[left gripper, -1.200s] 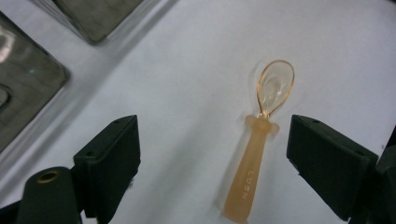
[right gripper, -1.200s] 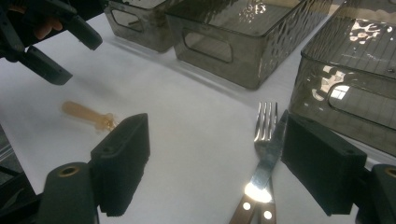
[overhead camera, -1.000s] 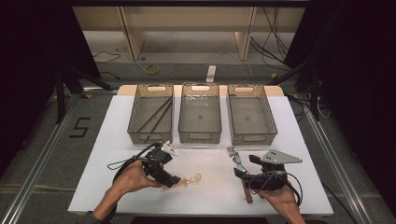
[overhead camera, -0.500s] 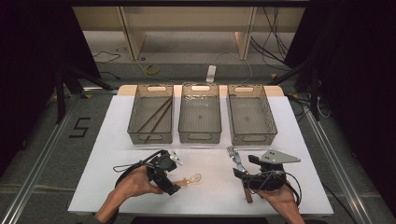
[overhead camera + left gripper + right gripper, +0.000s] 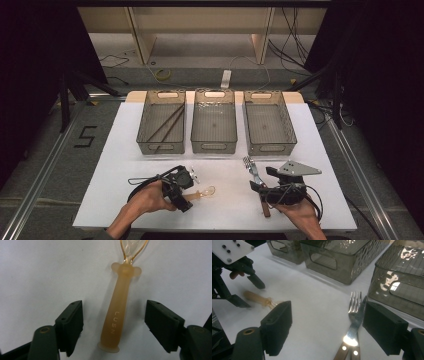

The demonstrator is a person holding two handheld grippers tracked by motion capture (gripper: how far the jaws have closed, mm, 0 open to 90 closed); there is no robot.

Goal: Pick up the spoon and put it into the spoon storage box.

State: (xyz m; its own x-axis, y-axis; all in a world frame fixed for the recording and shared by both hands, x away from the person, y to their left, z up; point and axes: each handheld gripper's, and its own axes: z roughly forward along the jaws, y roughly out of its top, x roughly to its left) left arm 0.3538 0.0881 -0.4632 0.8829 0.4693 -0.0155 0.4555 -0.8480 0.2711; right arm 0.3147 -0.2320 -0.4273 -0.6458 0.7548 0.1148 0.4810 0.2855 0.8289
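Left tongs (image 5: 113, 322) lowered toward the lower middle of the high view since a second ago, jaws just been closing, now straddling the amber spoon (image 5: 120, 312) flat on the white counter (image 5: 115, 150), pads not yet touching its handle. Probably a pickup about to land. Right tongs (image 5: 328, 322) unmoved at lower right, open over fork (image 5: 354, 302) and knife (image 5: 357, 322)
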